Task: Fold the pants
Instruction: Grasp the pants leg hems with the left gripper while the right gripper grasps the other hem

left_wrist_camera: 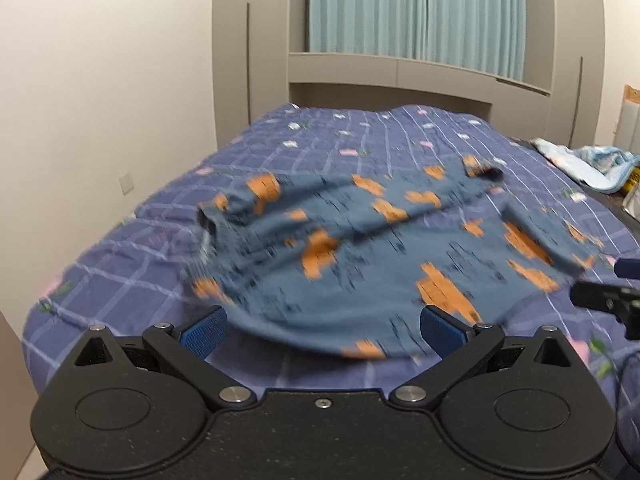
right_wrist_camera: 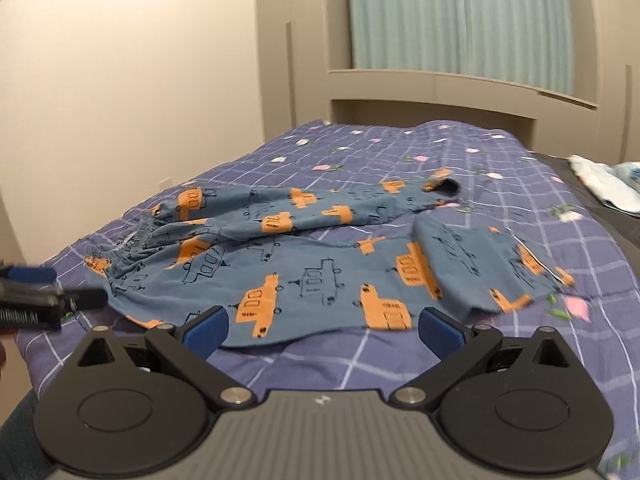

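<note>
Blue pants with orange vehicle prints lie spread on the bed; they also show in the right wrist view. The elastic waistband is at the left, and the near leg's end is folded back at the right. My left gripper is open and empty, just before the pants' near edge. My right gripper is open and empty, also at the near edge. The left gripper's fingers show at the left of the right wrist view, and the right gripper's fingers at the right of the left wrist view.
The bed has a purple checked cover with small flowers. A light blue cloth heap lies at the bed's far right. A beige wall is at the left, with a headboard shelf and teal curtains behind.
</note>
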{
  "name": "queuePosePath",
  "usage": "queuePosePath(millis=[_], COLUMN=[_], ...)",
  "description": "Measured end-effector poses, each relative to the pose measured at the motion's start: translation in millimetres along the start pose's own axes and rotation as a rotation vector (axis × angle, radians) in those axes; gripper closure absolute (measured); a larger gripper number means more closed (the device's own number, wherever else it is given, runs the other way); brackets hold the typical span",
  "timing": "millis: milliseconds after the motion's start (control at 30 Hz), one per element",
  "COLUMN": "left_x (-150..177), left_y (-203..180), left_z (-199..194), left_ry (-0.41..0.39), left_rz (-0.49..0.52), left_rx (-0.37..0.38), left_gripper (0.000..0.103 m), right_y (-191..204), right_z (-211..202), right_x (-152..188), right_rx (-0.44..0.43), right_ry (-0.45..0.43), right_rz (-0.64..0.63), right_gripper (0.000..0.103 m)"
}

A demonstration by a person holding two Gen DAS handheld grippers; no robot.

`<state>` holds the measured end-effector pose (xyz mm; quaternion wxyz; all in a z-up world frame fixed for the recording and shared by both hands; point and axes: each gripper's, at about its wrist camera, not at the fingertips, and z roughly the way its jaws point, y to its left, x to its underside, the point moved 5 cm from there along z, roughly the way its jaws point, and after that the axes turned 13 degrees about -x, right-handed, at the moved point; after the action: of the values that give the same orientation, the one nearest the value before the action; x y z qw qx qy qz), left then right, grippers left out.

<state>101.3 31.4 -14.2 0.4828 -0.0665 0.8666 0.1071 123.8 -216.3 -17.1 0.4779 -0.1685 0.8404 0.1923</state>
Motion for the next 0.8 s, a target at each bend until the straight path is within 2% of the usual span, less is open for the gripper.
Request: queuePosePath(millis=[200, 400, 600, 800], left_x=[-52.0, -103.5, -135.4, -148.1], left_y=[36.4, 70.1, 79.2, 68.0], left_z=[40.1, 107.9, 176.1, 243.8], left_ry=[-0.036, -0.045, -0.027, 0.025], left_rz=[-0.028, -0.020, 0.009, 0.092], left_rx=[-0.087, -0.147, -0.089, 0.024], left_gripper=[0.001, 0.001, 0.001, 0.001], right_y=[-17.7, -31.7, -50.4, -71.9], right_z=[43.7, 102.9, 186.7, 278.5], right_x=[-38.2, -88.7, -135.7, -163.5], right_rx=[-0.089, -0.207, -0.309, -0.471], right_ry=[0.088, 0.169, 0.270, 0.377], right_rz=[-0.102, -0.253, -0.378, -0.438], right_gripper=[0.000, 0.000, 0.000, 0.000])
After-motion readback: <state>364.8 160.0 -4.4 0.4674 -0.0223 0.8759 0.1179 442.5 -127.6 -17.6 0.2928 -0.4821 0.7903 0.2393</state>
